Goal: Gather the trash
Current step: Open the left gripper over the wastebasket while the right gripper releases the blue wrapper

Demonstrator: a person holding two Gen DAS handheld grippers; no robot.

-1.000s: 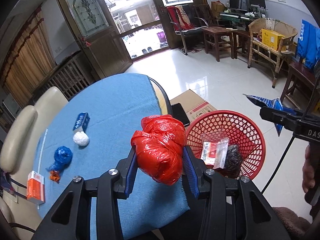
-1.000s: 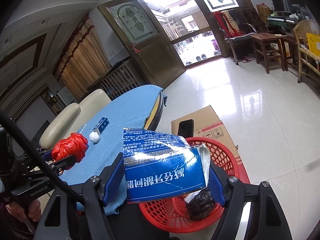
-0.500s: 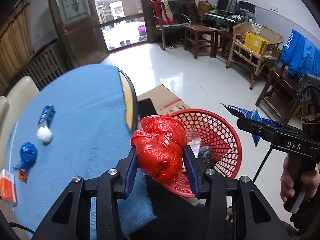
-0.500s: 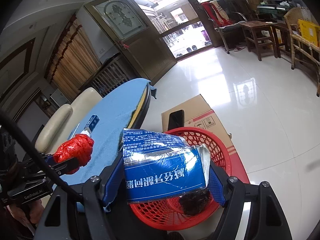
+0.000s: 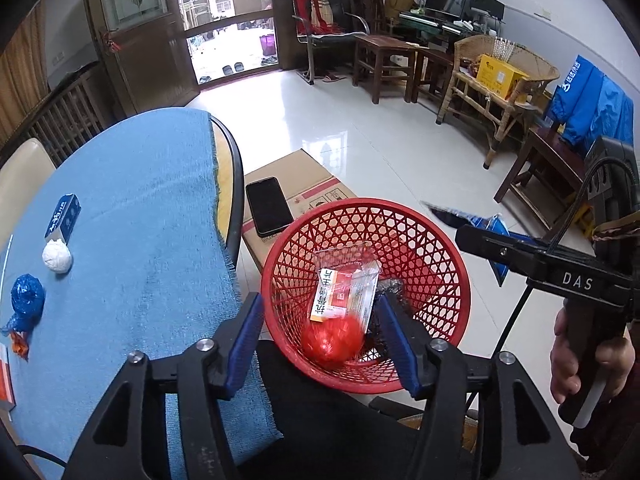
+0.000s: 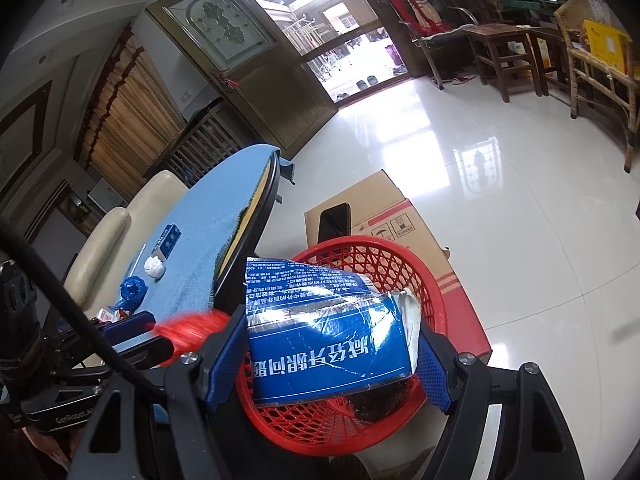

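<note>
The table (image 5: 132,216) with its blue cloth sits to the left, and the red basket (image 5: 420,240) stands on the floor just beside its edge, directly below both grippers. The right gripper (image 6: 332,344) is clamped on a blue packet (image 6: 328,344), held flat with its long axis running across the fingers, right over the basket's rim; a release looks like the next move. The left gripper (image 5: 320,332) has its jaws apart with nothing between them, and the red bag (image 5: 330,340) lies blurred in the basket below it. A blue wad (image 5: 26,300), white ball (image 5: 57,256) and small box (image 5: 63,216) remain on the cloth, nearer the left gripper.
</note>
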